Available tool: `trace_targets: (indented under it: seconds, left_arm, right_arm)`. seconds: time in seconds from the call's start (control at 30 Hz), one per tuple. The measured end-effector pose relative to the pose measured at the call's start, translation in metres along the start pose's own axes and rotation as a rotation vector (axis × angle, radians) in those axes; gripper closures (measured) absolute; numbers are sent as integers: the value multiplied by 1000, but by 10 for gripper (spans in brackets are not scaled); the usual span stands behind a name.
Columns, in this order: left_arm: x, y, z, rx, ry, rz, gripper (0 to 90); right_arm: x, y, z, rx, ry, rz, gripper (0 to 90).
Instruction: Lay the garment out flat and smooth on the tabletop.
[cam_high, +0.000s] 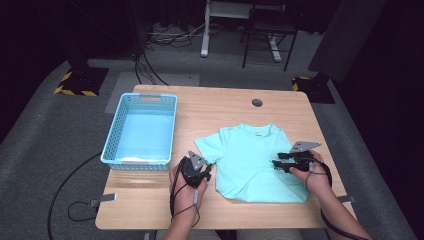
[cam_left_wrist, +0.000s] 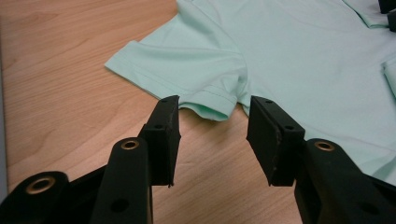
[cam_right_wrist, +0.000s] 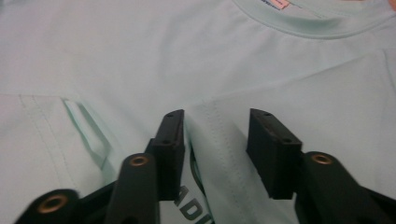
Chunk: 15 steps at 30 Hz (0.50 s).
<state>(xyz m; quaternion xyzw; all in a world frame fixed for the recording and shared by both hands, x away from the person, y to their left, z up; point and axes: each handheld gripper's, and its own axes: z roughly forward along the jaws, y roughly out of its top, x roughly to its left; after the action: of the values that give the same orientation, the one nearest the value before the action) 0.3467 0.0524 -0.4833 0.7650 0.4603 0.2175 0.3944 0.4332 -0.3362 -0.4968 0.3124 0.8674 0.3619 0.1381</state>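
Observation:
A mint-green T-shirt (cam_high: 250, 160) lies flat on the wooden table (cam_high: 145, 200), its right side folded in over the body. My left gripper (cam_high: 210, 167) is at the shirt's left sleeve. In the left gripper view its jaws (cam_left_wrist: 212, 109) stand apart over bare wood, just short of the sleeve hem (cam_left_wrist: 210, 109). My right gripper (cam_high: 277, 161) hovers over the shirt's folded right side. In the right gripper view its jaws (cam_right_wrist: 215, 121) are apart with a folded fabric edge (cam_right_wrist: 219, 140) lying between them, the pads not pressing. The collar (cam_right_wrist: 317, 25) is ahead.
A light blue perforated basket (cam_high: 112, 150) stands at the table's left, close beside my left hand. A round cable hole (cam_high: 257, 102) sits near the far edge. Cables trail from both grippers off the near edge. Chairs and stands are beyond the table.

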Motion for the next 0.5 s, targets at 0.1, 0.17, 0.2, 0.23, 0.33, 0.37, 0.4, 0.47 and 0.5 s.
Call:
trace_targets:
  seconds: [0.1, 0.17, 0.2, 0.23, 0.33, 0.37, 0.4, 0.47, 0.5]
  left_arm:
    - [-2, -1, 1, 2, -7, 7, 542]
    - [-4, 0, 1, 2, -11, 6, 542]
    - [-4, 0, 1, -1, -12, 8, 542]
    - [-5, 1, 1, -3, -15, 11, 542]
    - [-7, 2, 1, -6, -22, 17, 542]
    - [-8, 2, 1, -4, -24, 19, 542]
    - [-9, 3, 2, -4, -28, 26, 542]
    - [-12, 4, 3, -5, -41, 34, 542]
    - [-13, 4, 4, -6, -43, 34, 542]
  right_arm:
    - [-3, -1, -1, -5, -5, 3, 680]
    - [-4, -1, -2, -3, -4, -6, 787]
    - [-3, 0, -2, 2, -4, -13, 818]
    - [-3, 0, -2, 2, -10, -15, 847]
    - [-4, 2, -6, -13, -9, -5, 863]
    - [-4, 3, -8, -20, -13, 0, 867]
    - [-4, 4, -10, -26, -16, 2, 868]
    - [-6, 6, -13, -36, -25, 2, 869]
    - [-6, 6, -15, -38, -26, 6, 870]
